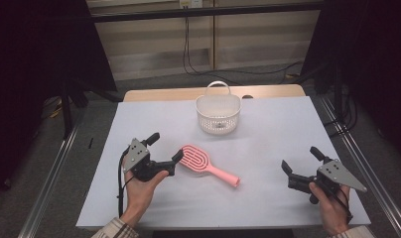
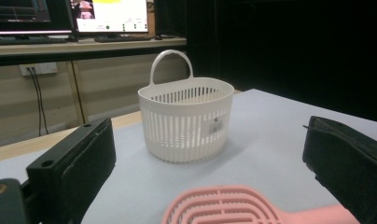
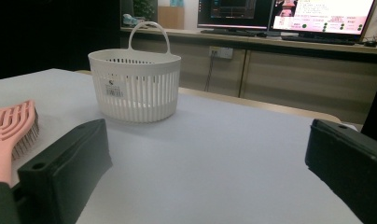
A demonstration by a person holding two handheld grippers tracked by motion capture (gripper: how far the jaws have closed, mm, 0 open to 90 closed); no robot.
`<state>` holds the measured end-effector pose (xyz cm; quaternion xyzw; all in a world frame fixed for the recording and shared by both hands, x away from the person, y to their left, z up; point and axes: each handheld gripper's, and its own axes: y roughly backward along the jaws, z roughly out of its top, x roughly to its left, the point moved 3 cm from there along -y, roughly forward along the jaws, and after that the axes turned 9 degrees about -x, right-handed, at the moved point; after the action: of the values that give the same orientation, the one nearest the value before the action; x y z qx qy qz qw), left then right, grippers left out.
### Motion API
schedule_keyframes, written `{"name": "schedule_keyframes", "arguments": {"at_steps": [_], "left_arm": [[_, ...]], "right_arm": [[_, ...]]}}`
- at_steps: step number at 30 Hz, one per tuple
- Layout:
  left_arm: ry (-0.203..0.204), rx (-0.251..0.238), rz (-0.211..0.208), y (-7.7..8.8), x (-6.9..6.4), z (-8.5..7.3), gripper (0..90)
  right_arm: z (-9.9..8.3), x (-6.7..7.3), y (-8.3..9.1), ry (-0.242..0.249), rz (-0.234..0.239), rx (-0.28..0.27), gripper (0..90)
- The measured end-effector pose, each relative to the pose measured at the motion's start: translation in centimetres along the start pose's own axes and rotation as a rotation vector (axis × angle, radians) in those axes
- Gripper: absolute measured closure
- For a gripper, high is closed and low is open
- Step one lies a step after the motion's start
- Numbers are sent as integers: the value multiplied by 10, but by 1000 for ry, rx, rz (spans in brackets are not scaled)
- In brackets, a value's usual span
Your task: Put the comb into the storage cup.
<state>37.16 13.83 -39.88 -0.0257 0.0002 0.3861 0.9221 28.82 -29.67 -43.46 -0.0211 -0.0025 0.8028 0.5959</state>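
Just beside the pink brush (image 1: 204,164), the left gripper (image 1: 165,153) spreads its fingers (image 2: 72,163) wide, seemingly untouching; the right gripper (image 1: 300,166), well apart, gapes empty.

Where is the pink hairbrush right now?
In the high view, the hairbrush lies flat near the table's middle, in front of the white basket, its head just beside the open left tool.
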Motion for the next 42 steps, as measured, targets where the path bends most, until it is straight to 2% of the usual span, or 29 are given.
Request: {"name": "schedule_keyframes", "arguments": {"at_steps": [2, 13, 16, 17, 21, 25, 28, 31, 35, 37, 39, 40, 42], "left_arm": [[9, -6, 2, -2, 2, 1, 27], [-13, -12, -11, -20, 5, 6, 30], [-32, -2, 1, -20, 4, 1, 32], [-29, -15, 3, -19, 4, 1, 42], [-24, -19, 8, -18, 7, 0, 71], [-46, -19, 23, -18, 9, 0, 153], [-19, -19, 21, -19, 10, 0, 171], [-16, -19, 16, -18, 9, 1, 236], [-21, -18, 15, -18, 8, 2, 273], [-16, -21, 9, -18, 8, 2, 340], [-16, -16, 8, -18, 9, 2, 357], [-18, -15, 1, -18, 9, 2, 414], [-20, -8, -6, -18, 8, 2, 435]], "right_arm": [[0, 0, 0, 1, 0, 3, 0], [0, 0, 0, 0, 8, -5, 0], [0, 0, 0, -3, 7, -5, 0], [0, 0, 1, -3, 9, -3, 0], [0, 0, 1, 7, 12, -5, 0], [0, 1, 1, 7, 14, -2, 0], [0, 1, 1, 7, 16, -1, 0], [0, 1, 1, -1, 17, -1, 0], [0, 1, 1, -1, 19, 0, 0], [-1, 1, 1, 2, 18, 1, 0], [-1, 1, 1, 1, 18, 0, 0], [-1, 1, 1, 1, 18, 2, 0], [-1, 1, 1, 1, 17, 3, 0]]}}
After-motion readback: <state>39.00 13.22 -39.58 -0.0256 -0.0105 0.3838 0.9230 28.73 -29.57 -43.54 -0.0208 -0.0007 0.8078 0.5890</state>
